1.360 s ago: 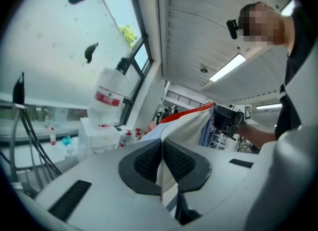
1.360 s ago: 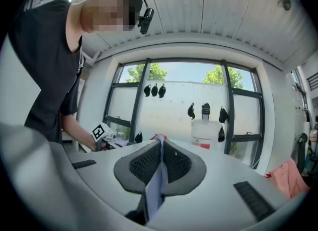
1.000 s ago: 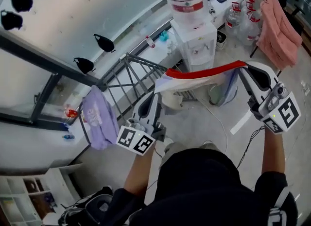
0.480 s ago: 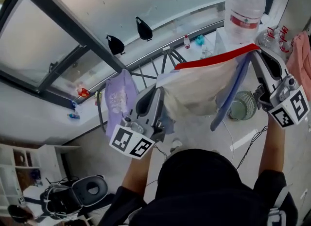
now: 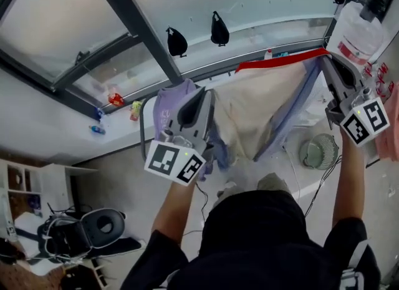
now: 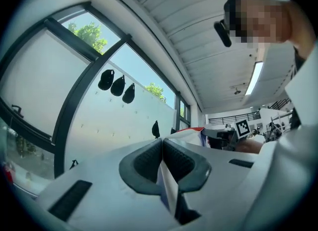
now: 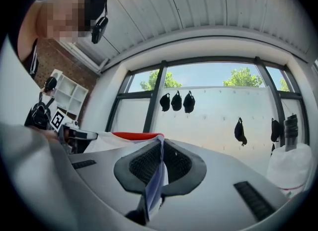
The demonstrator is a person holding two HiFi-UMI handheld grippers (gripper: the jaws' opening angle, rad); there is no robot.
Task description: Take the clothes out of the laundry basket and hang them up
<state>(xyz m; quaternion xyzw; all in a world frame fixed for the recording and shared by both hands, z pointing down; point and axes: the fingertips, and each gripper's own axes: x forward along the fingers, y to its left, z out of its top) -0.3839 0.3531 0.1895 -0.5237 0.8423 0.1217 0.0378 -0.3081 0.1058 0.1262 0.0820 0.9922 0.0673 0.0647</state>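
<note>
A cream garment (image 5: 265, 114) with a red top edge and blue-lilac side panels hangs stretched between my two grippers, high in front of the window. My left gripper (image 5: 209, 95) is shut on its left end; a fold of the cloth (image 6: 166, 188) shows between the pads. My right gripper (image 5: 325, 64) is shut on its right end, where blue-white cloth (image 7: 155, 180) is pinched. A lilac garment (image 5: 169, 105) hangs on the drying rack (image 5: 144, 134) just behind my left gripper. The laundry basket is not in view.
A dark window frame (image 5: 134, 24) runs diagonally ahead, with black bird stickers (image 5: 177, 41) on the frosted glass. A water dispenser bottle (image 5: 356, 30) stands at the right, a small fan (image 5: 319, 153) on the floor below it. A white shelf (image 5: 25, 183) is at the left.
Both grippers have carried the stretched garment from beside the water dispenser leftward to the window, and it now hangs by the rack with the lilac garment. Both jaws stay shut on it.
</note>
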